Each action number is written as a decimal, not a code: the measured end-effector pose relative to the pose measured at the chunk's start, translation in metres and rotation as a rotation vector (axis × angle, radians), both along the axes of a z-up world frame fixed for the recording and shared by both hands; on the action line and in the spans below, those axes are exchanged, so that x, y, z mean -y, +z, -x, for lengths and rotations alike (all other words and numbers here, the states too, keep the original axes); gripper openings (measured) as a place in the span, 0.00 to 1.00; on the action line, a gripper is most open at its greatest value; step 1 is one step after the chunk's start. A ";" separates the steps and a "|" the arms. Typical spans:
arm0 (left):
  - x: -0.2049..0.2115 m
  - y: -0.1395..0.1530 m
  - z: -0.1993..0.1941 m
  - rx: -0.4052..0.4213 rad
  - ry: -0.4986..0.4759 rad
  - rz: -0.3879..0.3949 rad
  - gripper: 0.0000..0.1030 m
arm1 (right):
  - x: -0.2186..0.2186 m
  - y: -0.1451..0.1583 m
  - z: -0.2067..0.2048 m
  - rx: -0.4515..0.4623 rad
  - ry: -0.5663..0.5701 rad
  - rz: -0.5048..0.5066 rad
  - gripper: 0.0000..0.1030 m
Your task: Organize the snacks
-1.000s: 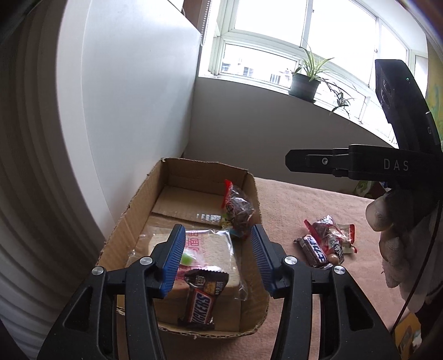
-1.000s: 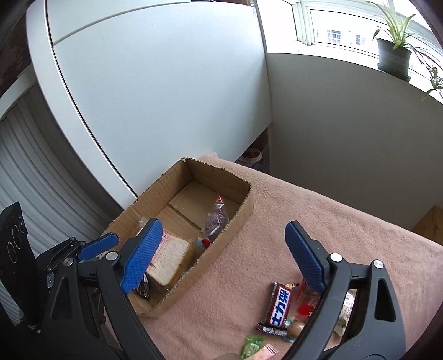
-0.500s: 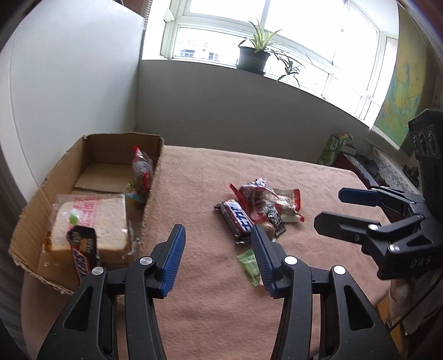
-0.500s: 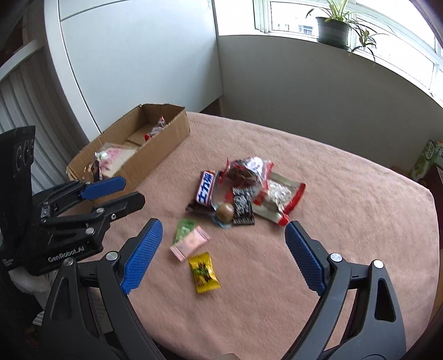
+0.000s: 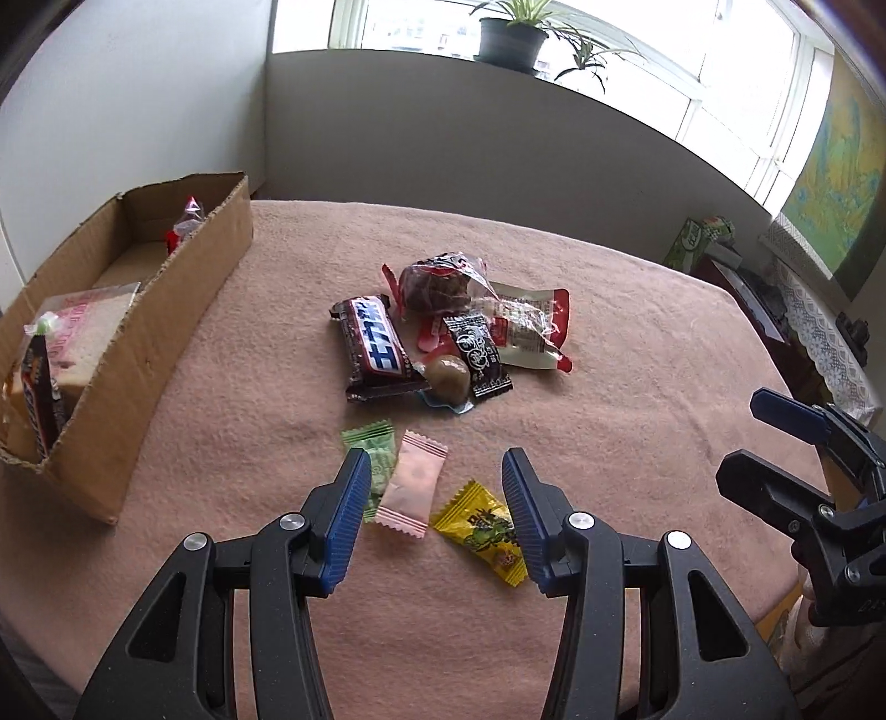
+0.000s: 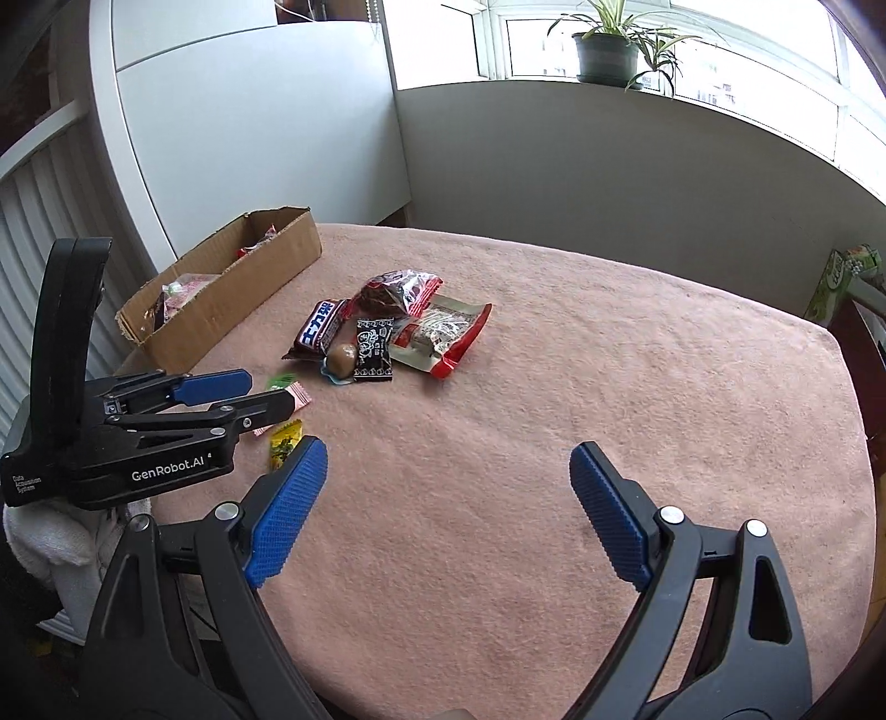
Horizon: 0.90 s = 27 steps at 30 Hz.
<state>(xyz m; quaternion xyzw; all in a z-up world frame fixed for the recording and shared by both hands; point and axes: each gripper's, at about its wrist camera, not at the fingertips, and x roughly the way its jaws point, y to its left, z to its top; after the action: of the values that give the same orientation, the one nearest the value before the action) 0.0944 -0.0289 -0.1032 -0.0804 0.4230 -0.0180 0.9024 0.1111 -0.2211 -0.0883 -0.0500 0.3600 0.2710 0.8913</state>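
A cardboard box (image 5: 166, 327) at the table's left holds a wrapped sandwich (image 5: 83, 332), a chocolate bar and a red snack bag. A pile of snacks lies mid-table: a chocolate bar (image 5: 376, 346), a dark red bag (image 5: 437, 282), a black packet (image 5: 479, 354) and a red-edged packet (image 5: 526, 327). Nearer lie green (image 5: 371, 443), pink (image 5: 412, 482) and yellow (image 5: 487, 531) candies. My left gripper (image 5: 434, 520) is open and empty over the pink and yellow candies. My right gripper (image 6: 448, 515) is open and empty above bare cloth; it also shows in the left wrist view (image 5: 775, 443).
The table is covered with a pink cloth (image 6: 609, 360). A white cabinet (image 6: 249, 127) stands behind the box. A potted plant (image 6: 606, 50) sits on the windowsill. A green carton (image 5: 695, 241) stands beyond the table's right edge.
My left gripper has swung from above the box to the loose candies near the table's front. My right gripper has pulled back and turned toward the middle of the table. Both stayed open.
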 end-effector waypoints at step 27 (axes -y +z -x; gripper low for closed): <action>0.022 -0.001 -0.002 -0.007 0.066 -0.054 0.47 | -0.007 -0.029 -0.010 -0.054 0.095 -0.007 0.73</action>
<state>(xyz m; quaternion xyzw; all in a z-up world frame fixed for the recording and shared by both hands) 0.0968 -0.0508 -0.1042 -0.0699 0.4235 0.0236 0.9029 0.1208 -0.2144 -0.1177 -0.0567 0.3802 0.3157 0.8675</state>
